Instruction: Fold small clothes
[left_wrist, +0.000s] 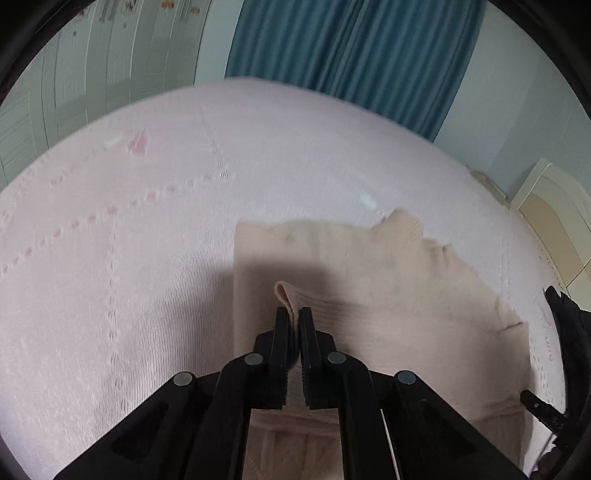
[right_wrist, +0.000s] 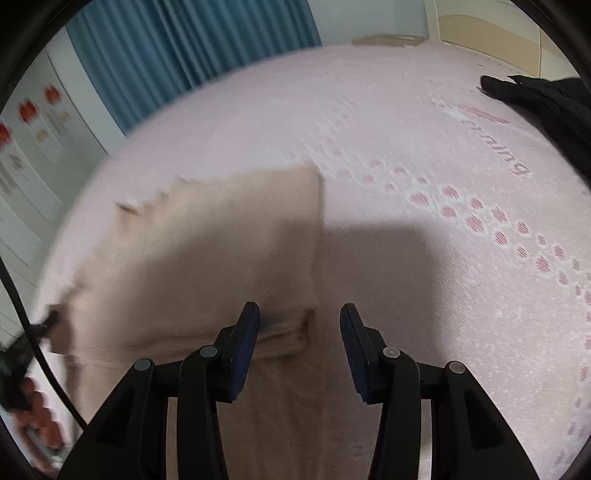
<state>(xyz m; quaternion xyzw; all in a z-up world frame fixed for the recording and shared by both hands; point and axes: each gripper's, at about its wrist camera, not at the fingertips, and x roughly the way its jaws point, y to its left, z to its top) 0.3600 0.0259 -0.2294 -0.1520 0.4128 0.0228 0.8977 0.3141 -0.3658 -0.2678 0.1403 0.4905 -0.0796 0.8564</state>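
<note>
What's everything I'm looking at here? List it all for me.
garment: one, beige knit, lying partly folded on the bedcover.
bedcover: one, pale pink with darker pink dotted pattern, under everything.
dark clothing: one heap, black, far right edge of the bedcover.
curtain: one, teal, behind the bed.
wall panels: pale green-white, left of the curtain.
left gripper: black, jaws shut on a fold of the garment.
right gripper: black, jaws open above the garment's edge.
</note>
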